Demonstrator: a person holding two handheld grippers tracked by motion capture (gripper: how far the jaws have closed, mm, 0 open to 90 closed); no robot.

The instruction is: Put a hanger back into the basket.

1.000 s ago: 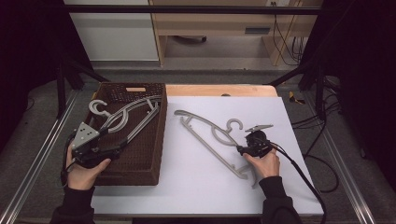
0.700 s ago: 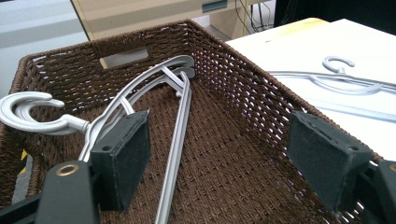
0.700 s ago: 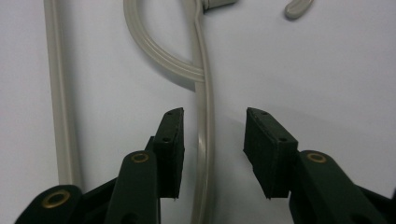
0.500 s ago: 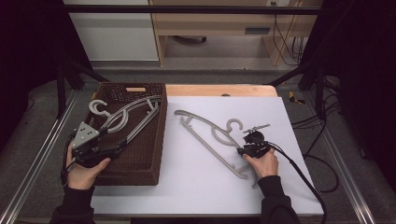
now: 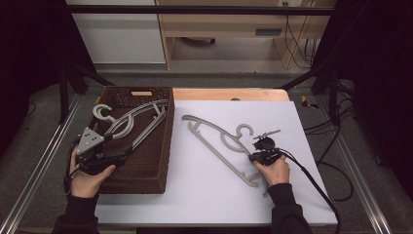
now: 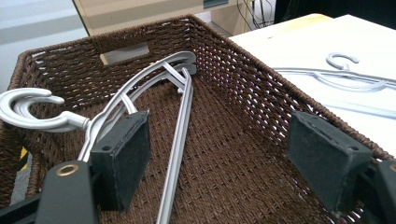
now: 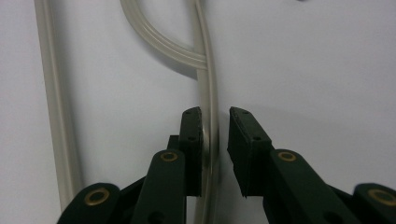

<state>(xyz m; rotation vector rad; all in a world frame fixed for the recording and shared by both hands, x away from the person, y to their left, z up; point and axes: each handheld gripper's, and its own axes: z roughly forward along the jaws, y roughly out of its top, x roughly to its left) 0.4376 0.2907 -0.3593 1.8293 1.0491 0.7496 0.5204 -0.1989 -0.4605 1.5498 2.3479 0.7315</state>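
Observation:
A grey plastic hanger [image 5: 214, 136] lies flat on the white table sheet [image 5: 209, 195]. My right gripper [image 5: 253, 157] sits low over its lower arm. In the right gripper view the hanger's arm [image 7: 205, 70] runs between the jaws of the right gripper [image 7: 215, 116]. The left pad touches it, and a thin gap shows at the right pad. My left gripper [image 5: 124, 151] is open wide over the brown wicker basket [image 5: 146, 170]. Two grey hangers [image 6: 180, 116] lie inside the basket [image 6: 243, 70], ahead of the left gripper [image 6: 224, 154], which holds nothing.
The basket stands on the table's left side, beside the white sheet. The table's wooden far edge [image 5: 229, 94] shows behind the sheet. A black cable [image 5: 316, 185] trails from the right gripper off the right side. Metal rails [image 5: 34, 170] run along both sides.
The right gripper has shifted only slightly at the hanger's arm. The left gripper stays in place over the basket.

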